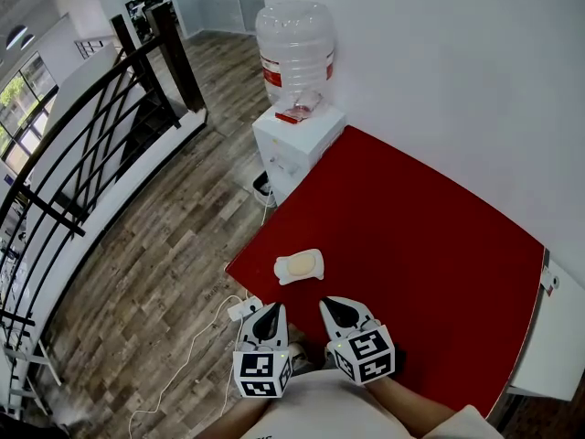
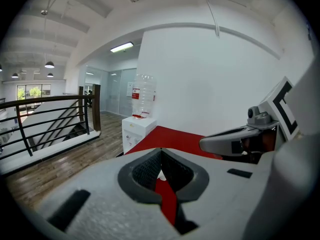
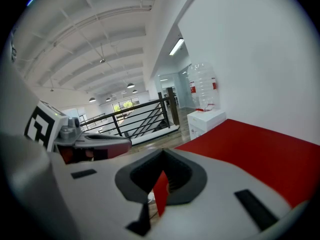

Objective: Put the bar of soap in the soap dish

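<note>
On the near left corner of the flat red tabletop [image 1: 420, 236] sits a small white soap dish [image 1: 319, 262], and the pale yellow oval bar of soap [image 1: 300, 265] lies inside it. We hold both tools just on our side of the dish, close to the table's near edge and clear of the dish and the soap. The left gripper [image 1: 271, 310], grey-white with a marker cube at its back, has its jaws fully together; its own view shows the dark pads meeting at the tips with nothing between them. The right gripper [image 1: 337, 305], of the same build, lies just beside it to the right over the red surface. Its jaws also meet at the tips and carry nothing. Both point away from us and somewhat downward.

Beyond the far left corner of the table stands a white water dispenser [image 1: 297, 140] topped by a clear plastic bottle [image 1: 294, 48], set against the plain white wall [image 1: 439, 62]. Farther left, a black metal railing [image 1: 91, 135] borders the wood-plank floor [image 1: 174, 245]. A white power strip [image 1: 242, 309] with a trailing cable lies on the floor beside the table's near left corner.
</note>
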Motion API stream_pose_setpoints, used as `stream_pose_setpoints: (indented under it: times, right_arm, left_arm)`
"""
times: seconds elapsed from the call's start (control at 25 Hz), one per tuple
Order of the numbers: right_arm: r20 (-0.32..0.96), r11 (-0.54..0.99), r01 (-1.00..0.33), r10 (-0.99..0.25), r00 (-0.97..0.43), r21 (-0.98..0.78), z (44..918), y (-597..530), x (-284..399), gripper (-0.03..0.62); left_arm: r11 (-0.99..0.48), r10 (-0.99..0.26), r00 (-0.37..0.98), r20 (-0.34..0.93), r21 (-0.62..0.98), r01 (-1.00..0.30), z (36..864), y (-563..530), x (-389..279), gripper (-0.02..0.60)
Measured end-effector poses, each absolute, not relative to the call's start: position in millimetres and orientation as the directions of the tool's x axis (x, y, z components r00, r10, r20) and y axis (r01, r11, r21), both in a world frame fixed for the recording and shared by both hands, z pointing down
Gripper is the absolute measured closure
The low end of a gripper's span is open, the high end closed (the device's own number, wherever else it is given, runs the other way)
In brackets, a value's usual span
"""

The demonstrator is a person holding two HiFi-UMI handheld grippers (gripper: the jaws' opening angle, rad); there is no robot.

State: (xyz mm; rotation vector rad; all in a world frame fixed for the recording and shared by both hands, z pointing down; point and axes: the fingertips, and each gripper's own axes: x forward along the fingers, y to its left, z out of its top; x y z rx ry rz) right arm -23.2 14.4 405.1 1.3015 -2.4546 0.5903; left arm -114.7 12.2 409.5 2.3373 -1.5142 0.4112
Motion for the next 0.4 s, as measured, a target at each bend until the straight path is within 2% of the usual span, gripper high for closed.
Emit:
stream_pose_setpoints:
  times: [0.4]
  right_arm:
    - [0.416,0.517,-0.835,-0.728,-0.544,-0.188,398.0,7.1,-25.5,0.59]
  left_arm:
    - [-0.391,-0.829,0.397,0.393,0.099,-0.915,406.2,4.8,-112.5,0.575]
